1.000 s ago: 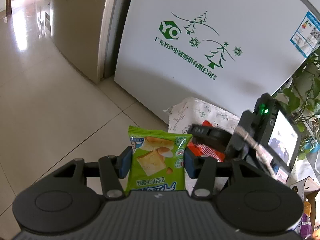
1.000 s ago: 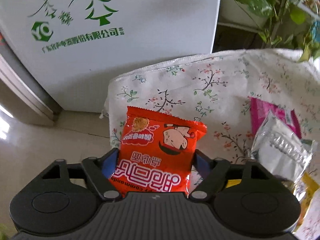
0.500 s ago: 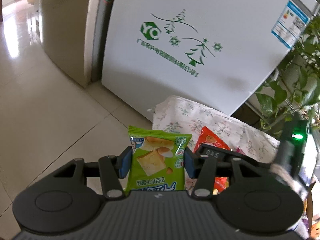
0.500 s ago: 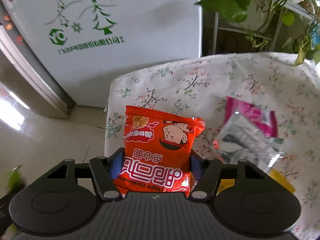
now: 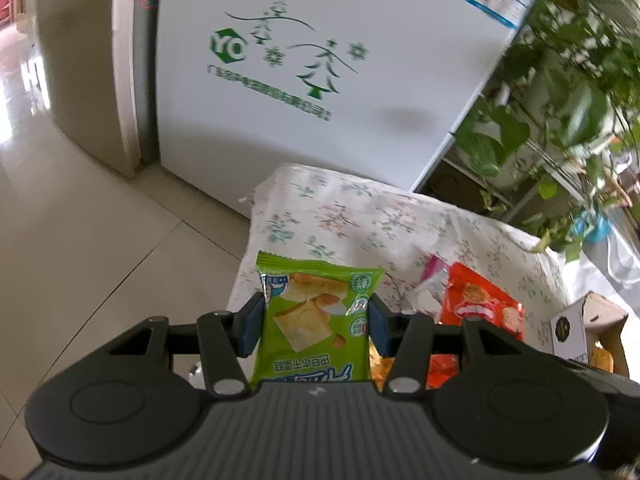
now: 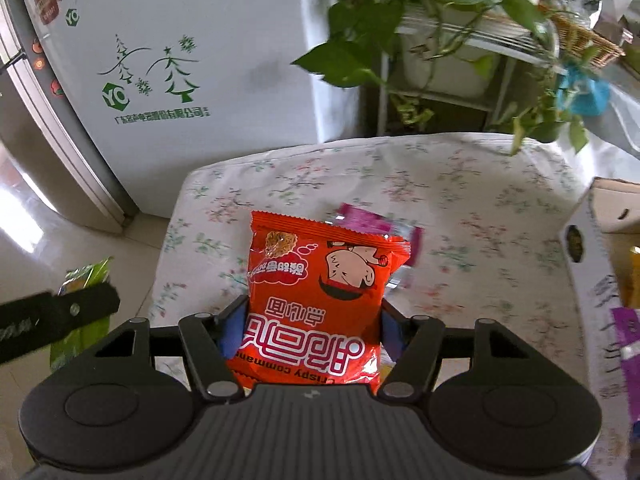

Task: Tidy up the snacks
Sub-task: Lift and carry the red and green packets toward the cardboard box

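The left claw (image 5: 316, 322) pinches a green plastic biscuit packet (image 5: 316, 316); the right claw (image 6: 312, 330) pinches a red crinkly noodle-snack packet (image 6: 320, 292) (its jaws tightened slightly). Both packets now ride higher above the floral tablecloth (image 6: 460, 184) ahead — carrying, likely towards the cardboard box (image 6: 588, 240) at the right claw's right.

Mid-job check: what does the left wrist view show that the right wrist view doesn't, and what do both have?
Left wrist only: the left hand-held gripper shut on the green snack packet, and an orange packet lying on the cloth.
Right wrist only: the right hand-held gripper gripping the red snack packet, its jaws having just been closing, and a wicker basket on the shelf.
Both: the floral tablecloth, white fridge, plants and cardboard box.
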Available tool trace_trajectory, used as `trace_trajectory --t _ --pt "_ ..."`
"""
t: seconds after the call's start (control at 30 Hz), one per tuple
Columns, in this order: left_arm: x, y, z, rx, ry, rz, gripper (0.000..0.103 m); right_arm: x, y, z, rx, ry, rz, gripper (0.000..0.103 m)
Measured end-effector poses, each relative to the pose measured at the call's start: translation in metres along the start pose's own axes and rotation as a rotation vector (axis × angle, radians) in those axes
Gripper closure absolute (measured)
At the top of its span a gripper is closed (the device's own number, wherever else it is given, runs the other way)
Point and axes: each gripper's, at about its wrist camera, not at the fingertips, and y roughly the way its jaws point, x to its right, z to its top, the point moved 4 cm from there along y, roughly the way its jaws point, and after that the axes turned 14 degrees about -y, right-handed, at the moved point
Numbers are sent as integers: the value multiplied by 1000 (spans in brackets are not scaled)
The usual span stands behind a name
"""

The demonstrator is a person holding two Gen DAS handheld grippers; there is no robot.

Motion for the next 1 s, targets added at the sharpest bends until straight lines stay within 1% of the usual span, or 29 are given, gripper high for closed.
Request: trace_trajectory --t 0.23,0.4,0.6,0.73,0.87,1.0 --pt "27 6 -21 -16 66 1 51 34 -19 -20 22 10 -1 31" --pt "43 12 -37 -32 103 -5 51 52 -23 -33 41 12 4 31" --pt "61 17 -52 -45 145 -13 51 69 -19 -43 54 54 20 31" --pt "75 15 -58 -54 168 -44 51 79 -25 -41 64 85 37 31" --pt "91 10 -64 -50 205 -85 51 82 -41 -37 121 55 22 31" --pt "105 6 -69 -43 230 -117 51 96 -49 -38 137 69 25 31"
